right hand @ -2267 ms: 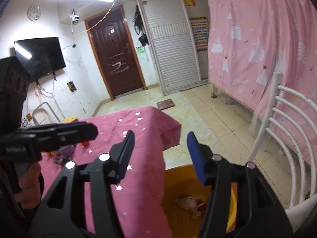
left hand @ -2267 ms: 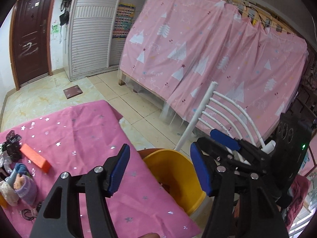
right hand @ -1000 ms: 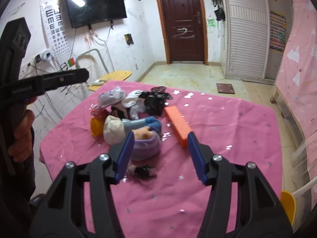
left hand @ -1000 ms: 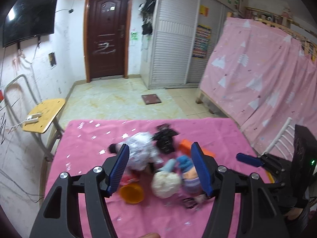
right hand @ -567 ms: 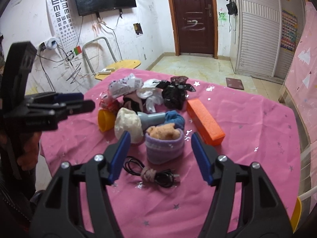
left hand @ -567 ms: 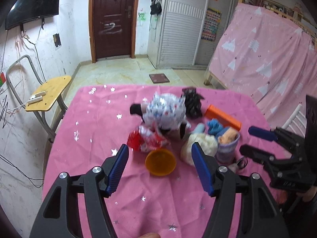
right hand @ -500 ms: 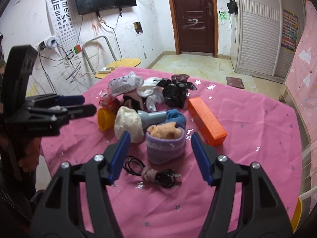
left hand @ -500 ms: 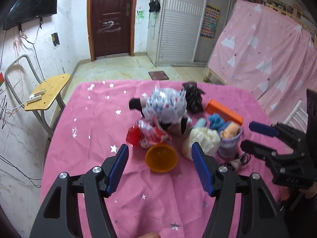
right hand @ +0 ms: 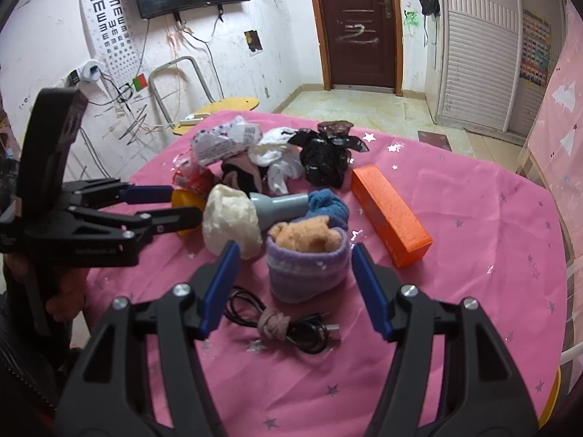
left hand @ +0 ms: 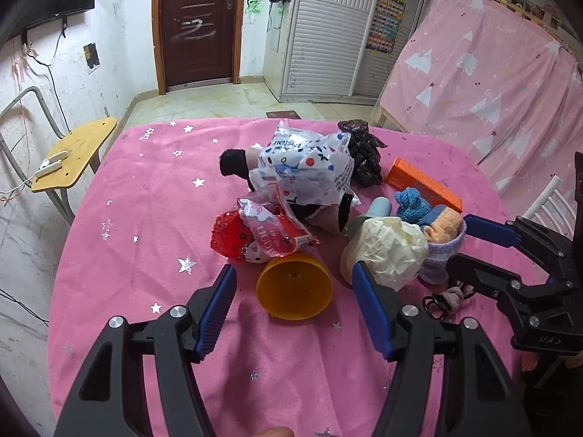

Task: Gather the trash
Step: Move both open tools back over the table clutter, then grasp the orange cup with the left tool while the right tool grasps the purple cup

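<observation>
The trash is all in a pile in the middle of the pink bench [left hand: 153, 196]: a spotted wrapper [left hand: 306, 171], a red wrapper [left hand: 262, 236] and a cream wad [left hand: 386, 247]. The left gripper [left hand: 293, 284] hangs near the orange cup [left hand: 295, 291], jaws wide and empty. The right gripper [right hand: 293, 266] has wide, empty jaws too. Lots left to pick up.

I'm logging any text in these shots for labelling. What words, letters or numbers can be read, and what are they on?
"E", then "E W", then "E M E": top rows of the eye chart; lower rows too small.
"UAS", roughly: embossed on the right hand-held gripper; faint.
Red wrapper: large letters, upside down, not legible.
Dotted bag: print and barcode label too blurred.
Wall poster: too small.
Orange box: no readable text.
</observation>
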